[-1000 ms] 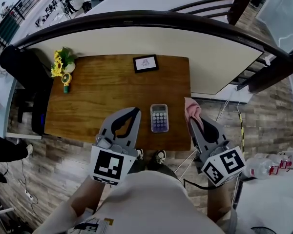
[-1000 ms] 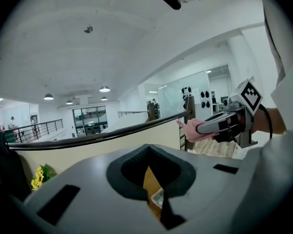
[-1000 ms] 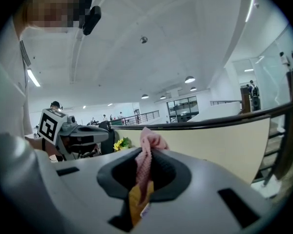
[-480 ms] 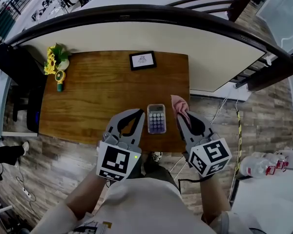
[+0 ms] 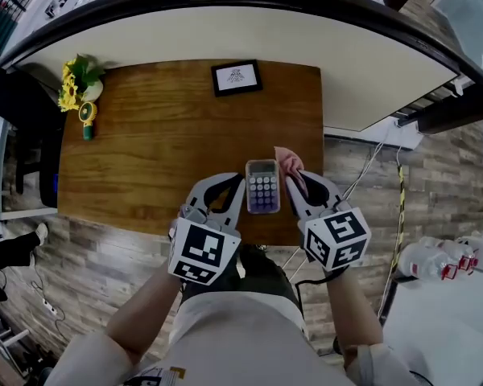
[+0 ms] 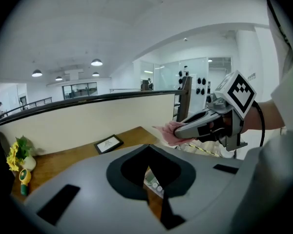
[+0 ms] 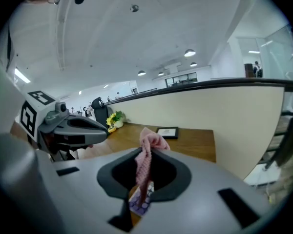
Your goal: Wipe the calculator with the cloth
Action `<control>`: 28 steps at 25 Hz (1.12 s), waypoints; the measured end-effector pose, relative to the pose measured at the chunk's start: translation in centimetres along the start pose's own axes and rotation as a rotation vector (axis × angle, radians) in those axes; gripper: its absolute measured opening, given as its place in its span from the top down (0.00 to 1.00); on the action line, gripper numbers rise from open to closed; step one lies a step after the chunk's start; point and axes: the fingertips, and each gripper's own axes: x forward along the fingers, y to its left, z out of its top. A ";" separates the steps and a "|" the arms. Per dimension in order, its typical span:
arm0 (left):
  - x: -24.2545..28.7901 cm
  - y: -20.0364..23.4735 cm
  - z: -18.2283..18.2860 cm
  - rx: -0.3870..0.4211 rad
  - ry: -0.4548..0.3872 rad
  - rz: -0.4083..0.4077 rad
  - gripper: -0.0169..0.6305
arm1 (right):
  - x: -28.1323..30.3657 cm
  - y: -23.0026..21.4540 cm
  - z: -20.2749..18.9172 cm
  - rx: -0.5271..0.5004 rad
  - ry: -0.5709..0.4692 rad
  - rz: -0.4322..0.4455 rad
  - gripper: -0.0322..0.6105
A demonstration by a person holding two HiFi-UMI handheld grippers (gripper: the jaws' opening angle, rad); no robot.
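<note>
A small grey calculator (image 5: pixel 262 186) with lilac keys lies flat near the front edge of the wooden table (image 5: pixel 161 151). My left gripper (image 5: pixel 227 182) is shut with nothing in it, its tips just left of the calculator. Just right of the calculator, my right gripper (image 5: pixel 293 180) is shut on a pink cloth (image 5: pixel 287 160) that sticks out past its tips. In the right gripper view the cloth (image 7: pixel 145 167) hangs between the jaws over the calculator (image 7: pixel 139 203). In the left gripper view a bit of the calculator (image 6: pixel 154 180) shows below the jaws.
A small framed card (image 5: pixel 236 77) lies at the table's far edge. Yellow flowers in a vase (image 5: pixel 74 87) and a small green and yellow object (image 5: pixel 86 120) stand at the far left corner. A curved cream wall (image 5: pixel 362 71) runs behind the table. A black chair (image 5: pixel 16 95) is to its left.
Both grippers have closed in on the calculator. The right one carried the pink cloth leftward from beyond the table's right edge to the calculator's right side.
</note>
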 end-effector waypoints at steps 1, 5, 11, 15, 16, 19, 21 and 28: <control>0.5 -0.1 -0.7 -0.005 0.012 -0.008 0.97 | 0.6 -0.2 -0.6 0.009 0.010 -0.002 0.89; 2.7 0.0 -3.7 -0.027 0.056 -0.029 0.97 | 2.8 -1.2 -3.0 0.033 0.046 -0.005 0.89; 5.9 0.2 -7.5 -0.054 0.110 -0.070 0.97 | 5.4 -3.0 -5.6 0.056 0.082 -0.021 0.89; 8.4 -0.9 -10.2 -0.049 0.160 -0.118 0.97 | 7.1 -4.0 -7.0 0.067 0.105 -0.022 0.89; 9.0 -1.1 -11.0 -0.049 0.174 -0.132 0.97 | 7.6 -4.2 -7.3 0.067 0.112 -0.020 0.89; 10.4 -1.8 -13.5 -0.067 0.212 -0.177 0.97 | 8.9 -4.4 -8.1 0.057 0.135 -0.012 0.89; 11.2 -2.1 -14.6 -0.077 0.222 -0.203 0.97 | 9.9 -4.5 -8.4 0.049 0.148 -0.004 0.89; 13.1 -3.1 -17.6 -0.087 0.253 -0.252 0.97 | 12.3 -4.8 -10.6 0.066 0.195 -0.001 0.89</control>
